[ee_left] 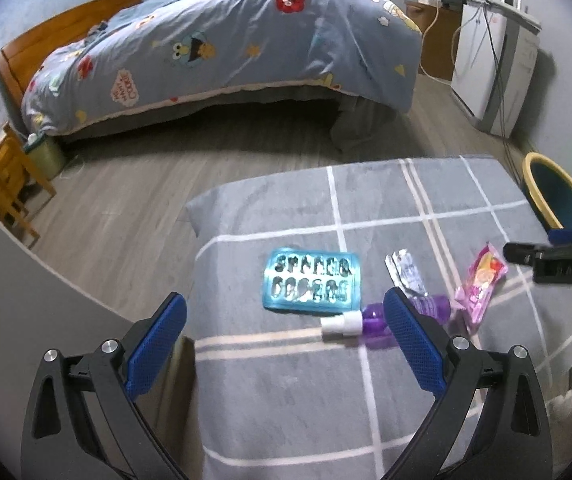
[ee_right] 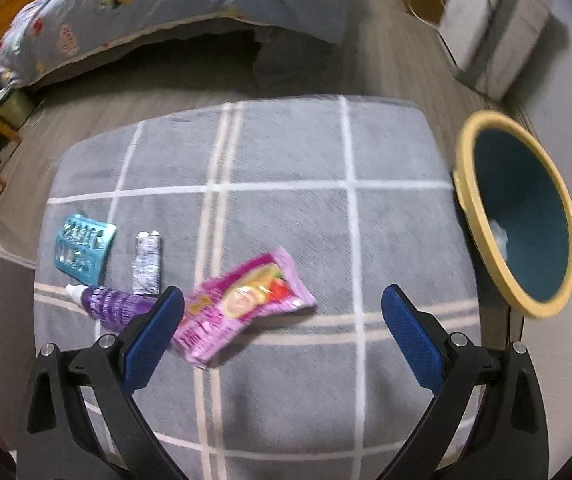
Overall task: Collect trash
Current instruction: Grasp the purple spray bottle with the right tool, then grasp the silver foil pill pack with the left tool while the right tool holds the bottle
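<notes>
Grey checked cloth (ee_right: 286, 152), four bits of trash, bin (ee_right: 481, 216) at three o'clock.
We hold left gripper (ee_left: 286, 316) and right gripper (ee_right: 284, 308) wide, empty; pink wrapper (ee_right: 242, 304) lies under ours.

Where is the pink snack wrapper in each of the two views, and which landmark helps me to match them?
Left wrist: pink snack wrapper at the right, beside the purple bottle.
Right wrist: wrapper low in the centre, just right of the left finger.
Shared landmark: the teal blister pack, lying left of the wrapper on the grey checked cloth in both.
</notes>
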`<state>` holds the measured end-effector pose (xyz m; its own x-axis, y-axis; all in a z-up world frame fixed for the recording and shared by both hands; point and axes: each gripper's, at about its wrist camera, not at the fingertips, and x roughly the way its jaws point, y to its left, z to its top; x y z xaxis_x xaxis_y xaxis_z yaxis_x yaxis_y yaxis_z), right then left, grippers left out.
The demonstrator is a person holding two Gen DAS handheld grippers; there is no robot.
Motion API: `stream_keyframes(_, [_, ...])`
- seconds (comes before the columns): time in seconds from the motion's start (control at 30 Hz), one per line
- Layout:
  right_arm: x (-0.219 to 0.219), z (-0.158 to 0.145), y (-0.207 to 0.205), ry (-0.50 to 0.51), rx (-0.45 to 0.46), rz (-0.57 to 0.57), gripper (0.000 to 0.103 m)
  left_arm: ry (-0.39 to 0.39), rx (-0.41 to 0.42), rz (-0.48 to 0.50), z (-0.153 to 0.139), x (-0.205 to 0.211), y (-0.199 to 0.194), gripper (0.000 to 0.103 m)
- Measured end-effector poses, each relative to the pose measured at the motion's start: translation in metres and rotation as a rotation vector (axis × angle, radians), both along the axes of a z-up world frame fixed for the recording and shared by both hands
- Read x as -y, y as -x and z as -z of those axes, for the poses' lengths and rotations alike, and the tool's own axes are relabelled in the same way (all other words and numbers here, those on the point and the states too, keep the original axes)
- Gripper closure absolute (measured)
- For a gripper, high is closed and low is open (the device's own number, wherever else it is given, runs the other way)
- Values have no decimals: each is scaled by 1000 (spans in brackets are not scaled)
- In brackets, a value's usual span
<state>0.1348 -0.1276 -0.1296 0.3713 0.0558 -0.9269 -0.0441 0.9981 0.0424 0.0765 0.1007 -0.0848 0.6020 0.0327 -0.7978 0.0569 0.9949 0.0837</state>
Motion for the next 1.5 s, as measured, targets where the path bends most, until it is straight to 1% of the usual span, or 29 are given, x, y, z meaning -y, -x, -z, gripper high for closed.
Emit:
stream_keyframes(0.17, [-39,9,-1,-11,1,-172,6,65,13,-69,-5,-25,-5,5])
stream_keyframes(0.23, [-57,14,1,-6,3,-250,6,79,16,-100,-6,-37,-7,5])
stream_keyframes(0.4, [-104,24,6,22,9,-451,11,142,6,-156,-4,-61,-9,5])
stream_keyframes(0.43, [-115,28,9,34,5,-496,13,151,2,-162,-3,-65,-9,5])
stream_keyframes(0.5, [-129,35,11,65,-2,-551,19,154,-3,-160,-1,-67,-11,5])
stream_keyframes(0.53, [-137,41,12,87,-10,-584,24,152,-6,-157,0,-67,-12,5])
stream_keyframes(0.63, [-147,52,14,117,-24,-633,33,141,-16,-147,3,-67,-15,5])
stream_keyframes(0.73, [-153,60,14,142,-26,-674,38,139,-28,-151,7,-69,-18,5])
stream_keyframes(0.77, [-155,62,15,156,-26,-684,42,142,-33,-153,9,-69,-19,5])
stream_keyframes(0.9, [-158,66,15,183,-15,-709,46,140,-48,-162,14,-71,-22,5])
stream_keyframes(1.07, [-158,67,15,183,-34,-720,62,126,-70,-164,20,-68,-25,5])
stream_keyframes(1.13, [-157,67,16,180,-36,-729,64,120,-77,-160,22,-66,-26,5])
stream_keyframes(1.2, [-156,65,16,152,-51,-729,66,115,-80,-156,23,-64,-26,5])
stream_keyframes(1.3, [-149,51,15,130,-47,-700,69,117,-83,-152,23,-63,-27,5])
stream_keyframes(1.4, [-136,27,10,113,-46,-647,70,114,-85,-153,22,-63,-28,5])
stream_keyframes(1.5, [-112,5,-1,109,-78,-579,71,120,-88,-146,23,-61,-30,5])
